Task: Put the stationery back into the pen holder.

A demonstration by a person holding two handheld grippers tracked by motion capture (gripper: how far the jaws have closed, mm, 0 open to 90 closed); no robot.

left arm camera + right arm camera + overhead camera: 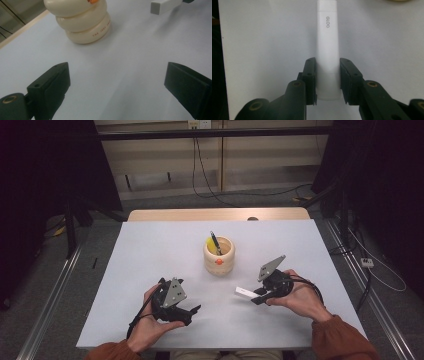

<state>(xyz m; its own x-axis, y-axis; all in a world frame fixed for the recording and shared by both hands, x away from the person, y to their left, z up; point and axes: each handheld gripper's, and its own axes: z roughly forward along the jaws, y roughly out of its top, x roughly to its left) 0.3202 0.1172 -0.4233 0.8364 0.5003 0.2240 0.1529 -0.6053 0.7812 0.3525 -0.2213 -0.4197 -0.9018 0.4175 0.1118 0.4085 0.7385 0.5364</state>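
high view: your right tool [256, 296] pinches a white glue stick [245, 293] just above the bench [150, 255], near the pen cup [219, 256]. left gripper view: your left tool [117, 85] spread wide, nothing between. right gripper view: jaws clamp the stick's lower end.

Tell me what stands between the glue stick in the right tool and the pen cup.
Nothing visible does. The right tool grips the glue stick, and only bare table lies between it and the pen cup. The left tool is off to the side.

White table [150, 270], grey floor [60, 285], black curtains [45, 170], trailing cables [210, 190]
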